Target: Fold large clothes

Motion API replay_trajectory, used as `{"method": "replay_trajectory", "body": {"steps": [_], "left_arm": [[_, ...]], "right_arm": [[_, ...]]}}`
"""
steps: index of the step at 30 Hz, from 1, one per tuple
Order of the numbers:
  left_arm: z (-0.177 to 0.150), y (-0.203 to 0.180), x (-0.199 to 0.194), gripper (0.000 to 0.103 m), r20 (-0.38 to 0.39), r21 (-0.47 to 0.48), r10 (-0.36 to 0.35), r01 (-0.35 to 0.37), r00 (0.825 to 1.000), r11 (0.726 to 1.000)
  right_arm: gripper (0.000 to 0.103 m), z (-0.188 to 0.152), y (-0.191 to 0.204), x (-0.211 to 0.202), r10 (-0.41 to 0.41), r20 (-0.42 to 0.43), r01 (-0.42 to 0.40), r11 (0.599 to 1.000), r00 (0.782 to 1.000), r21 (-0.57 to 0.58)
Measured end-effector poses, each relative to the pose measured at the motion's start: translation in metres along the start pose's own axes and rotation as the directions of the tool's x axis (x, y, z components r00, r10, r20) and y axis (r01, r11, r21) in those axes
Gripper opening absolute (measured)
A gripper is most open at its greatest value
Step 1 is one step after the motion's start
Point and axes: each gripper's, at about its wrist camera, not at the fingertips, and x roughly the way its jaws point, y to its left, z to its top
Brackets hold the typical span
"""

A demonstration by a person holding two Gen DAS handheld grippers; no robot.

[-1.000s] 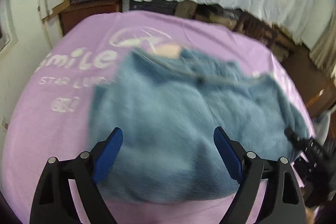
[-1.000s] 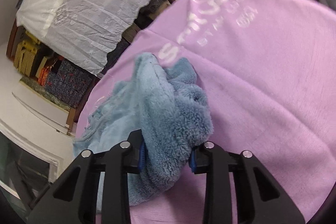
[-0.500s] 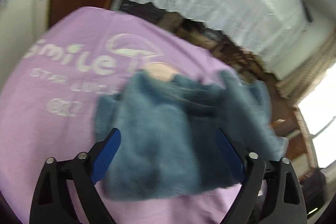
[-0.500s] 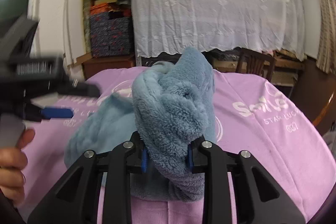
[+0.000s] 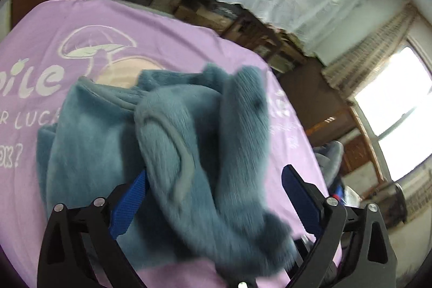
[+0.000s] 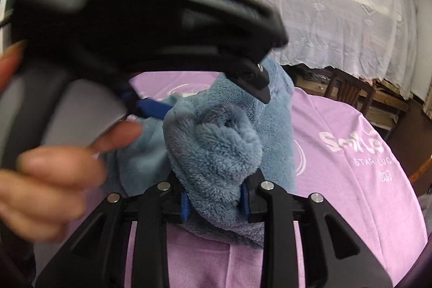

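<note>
1. The blue fleece garment (image 6: 216,150) lies bunched in the middle of the frame on the purple cloth (image 6: 351,180) that covers the table, one thick roll of it lifted up off the rest.
2. The right hand-held gripper (image 6: 214,203) is clamped narrow on that roll at the lower centre of its view, fabric bulging out between the blue pads.
3. The left hand-held gripper (image 5: 213,196) stands wide, its fingers either side of a lifted fold; in the right wrist view it fills the upper left, held by a hand (image 6: 54,180).
4. Judged step: mid-fold, a gathered edge being carried over the body while the left seeks its hold.
5. Next move likely calls for the left to close on the hanging fold, then both to spread and lay it flat; blur makes exact contact uncertain.
</note>
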Motion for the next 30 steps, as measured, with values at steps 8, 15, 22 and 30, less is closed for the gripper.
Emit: {"method": "replay_trajectory", "body": {"steps": [8,15,22,30], "left_arm": [[0.006,0.048,0.008,0.030,-0.027,-0.134,-0.122,0.117,0.992,0.984],[0.006,0.023,-0.042,0.027,0.079,-0.035,-0.037,0.040,0.996,0.999],[0.012,0.034,-0.118,0.027,0.234,-0.033,0.127,-0.123,0.964,0.992],[-0.011,0.104,-0.094,0.028,0.124,-0.119,0.378,-0.364,0.918,0.924]], "right_arm": [[0.055,0.001,-0.008,0.002,0.066,-0.023,-0.066,0.998,0.998,0.003],[0.028,0.027,0.000,-0.027,0.067,0.037,-0.066,0.998,0.997,-0.016],[0.028,0.078,0.054,-0.037,0.200,0.028,-0.196,0.975,0.979,-0.107],[0.029,0.039,0.095,0.043,0.345,-0.209,-0.354,0.935,0.915,-0.010]]}}
